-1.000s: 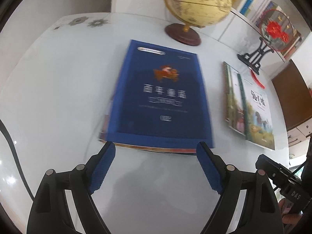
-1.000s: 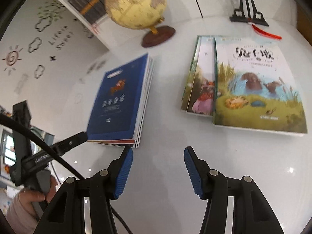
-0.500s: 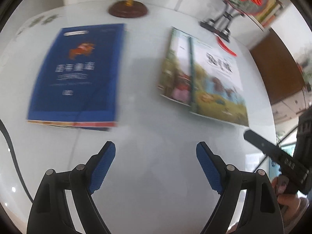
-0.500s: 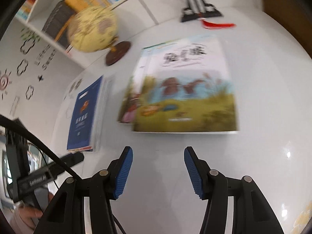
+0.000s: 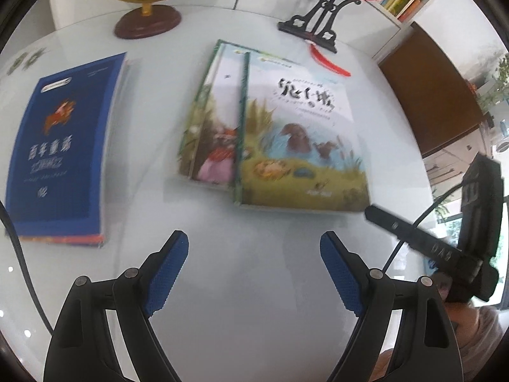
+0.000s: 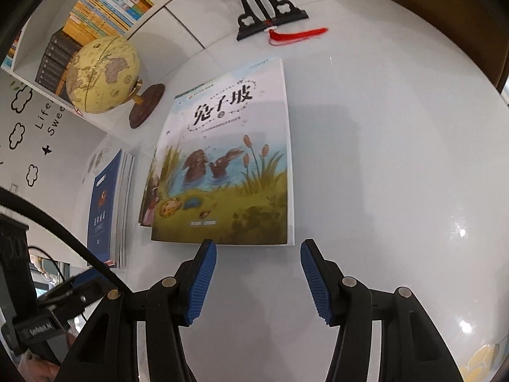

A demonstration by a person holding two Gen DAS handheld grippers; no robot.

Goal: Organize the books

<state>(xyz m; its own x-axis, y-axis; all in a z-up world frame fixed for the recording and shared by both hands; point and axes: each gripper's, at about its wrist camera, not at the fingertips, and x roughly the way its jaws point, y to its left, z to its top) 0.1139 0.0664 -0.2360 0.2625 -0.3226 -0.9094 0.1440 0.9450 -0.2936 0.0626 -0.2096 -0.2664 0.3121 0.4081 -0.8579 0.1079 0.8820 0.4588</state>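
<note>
From the left wrist, the left gripper (image 5: 253,254) hangs spread and empty over the white table (image 5: 254,318), between the blue book stack (image 5: 63,146) and the rabbit picture book (image 5: 299,146). From the right wrist, the right gripper (image 6: 257,273) gapes half-wide, empty, at that book's near edge (image 6: 229,172); a flat cover could slip. Only here the bookshelf (image 6: 105,6) shows.

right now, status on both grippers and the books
Left gripper open, empty. Right gripper open, empty, at near edge of rabbit book. Blue book stacked apart, left. Nothing in the way.
</note>
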